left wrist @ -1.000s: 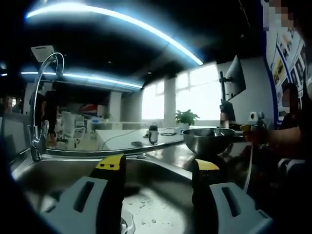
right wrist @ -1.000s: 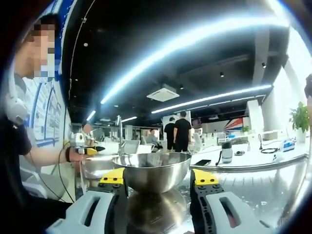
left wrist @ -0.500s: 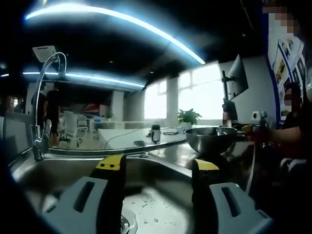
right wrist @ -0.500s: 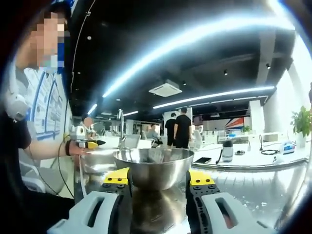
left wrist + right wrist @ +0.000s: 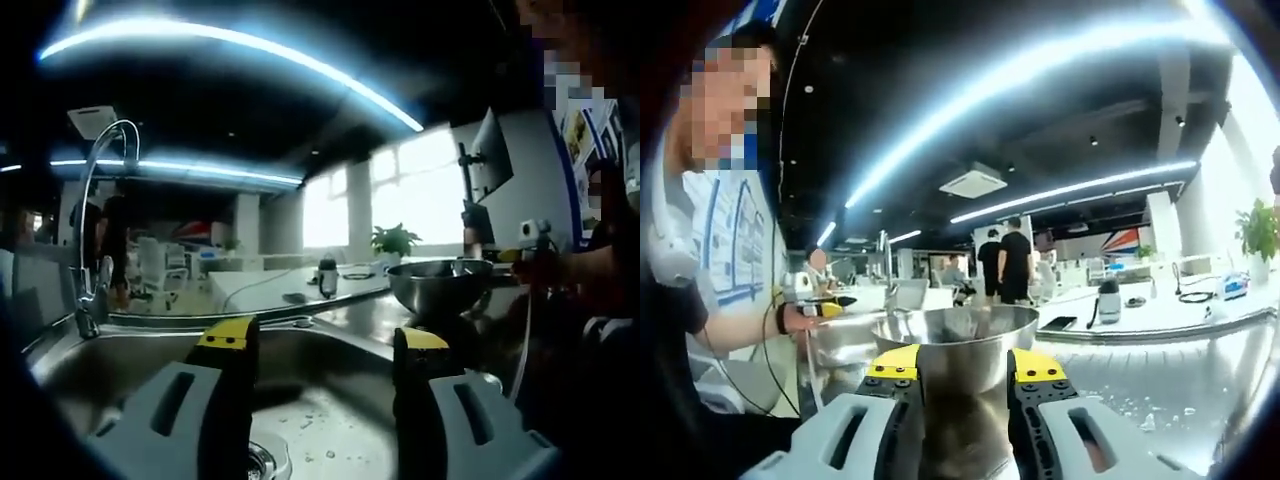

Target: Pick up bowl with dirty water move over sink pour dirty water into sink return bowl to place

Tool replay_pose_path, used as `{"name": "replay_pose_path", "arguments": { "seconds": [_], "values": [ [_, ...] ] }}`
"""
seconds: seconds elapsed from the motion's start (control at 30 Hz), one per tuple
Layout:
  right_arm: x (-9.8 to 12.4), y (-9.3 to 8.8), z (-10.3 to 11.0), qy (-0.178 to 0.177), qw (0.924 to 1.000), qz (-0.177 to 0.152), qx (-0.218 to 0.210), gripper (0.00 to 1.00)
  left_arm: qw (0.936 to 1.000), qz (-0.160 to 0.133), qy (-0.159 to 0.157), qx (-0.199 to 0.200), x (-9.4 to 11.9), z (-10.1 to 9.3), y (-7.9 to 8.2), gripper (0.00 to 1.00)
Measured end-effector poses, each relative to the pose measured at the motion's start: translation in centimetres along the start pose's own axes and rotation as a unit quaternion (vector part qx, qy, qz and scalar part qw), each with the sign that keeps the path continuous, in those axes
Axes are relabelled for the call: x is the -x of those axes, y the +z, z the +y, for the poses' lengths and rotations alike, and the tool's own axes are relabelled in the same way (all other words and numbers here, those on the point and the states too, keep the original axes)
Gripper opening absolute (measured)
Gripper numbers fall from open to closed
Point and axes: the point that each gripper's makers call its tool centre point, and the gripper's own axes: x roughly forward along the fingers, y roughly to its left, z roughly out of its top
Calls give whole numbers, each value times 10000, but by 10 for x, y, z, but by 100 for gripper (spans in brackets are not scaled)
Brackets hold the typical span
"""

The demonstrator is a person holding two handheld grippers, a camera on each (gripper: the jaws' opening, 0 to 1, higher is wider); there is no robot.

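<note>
The right gripper (image 5: 963, 372) had its jaws pinched on the near wall of the round stainless steel bowl (image 5: 958, 345), which stood on the wet steel desk (image 5: 1160, 385). The left gripper (image 5: 323, 345) hung slack-jawed over the steel sink (image 5: 140, 365). With so narrow a rim pinch, the water's weight could have tipped the bowl and spilled early.

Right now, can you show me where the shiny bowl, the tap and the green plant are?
bowl (image 5: 958, 345), right gripper view, its steel side below the rim.
tap (image 5: 95, 170), left gripper view, its curved neck.
plant (image 5: 396, 241), left gripper view, its leaves.
</note>
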Motion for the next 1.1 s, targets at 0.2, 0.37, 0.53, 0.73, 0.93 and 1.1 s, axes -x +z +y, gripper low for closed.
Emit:
{"name": "replay_pose_path", "arguments": {
  "seconds": [0.2,0.37,0.53,0.73,0.93,1.1],
  "values": [
    [1,7,0,-46,9995,158,257,32,9997,-160,-15,186,2,2,6,53],
    [1,14,2,40,9996,258,83,36,9999,27,-100,137,-2,-2,0,54],
    [-2,25,1,-76,9991,373,183,36,9998,84,-175,-7,-11,-9,7,52],
    [-11,39,-2,-118,9985,448,298,36,9995,-4,-309,111,-18,-5,5,54],
    [-16,42,-8,-218,9984,523,34,34,9994,-18,-293,195,-13,-9,3,55],
    [-20,44,-12,-272,9975,645,-57,31,9994,-75,-195,294,-11,-3,5,54]
  ]
}}
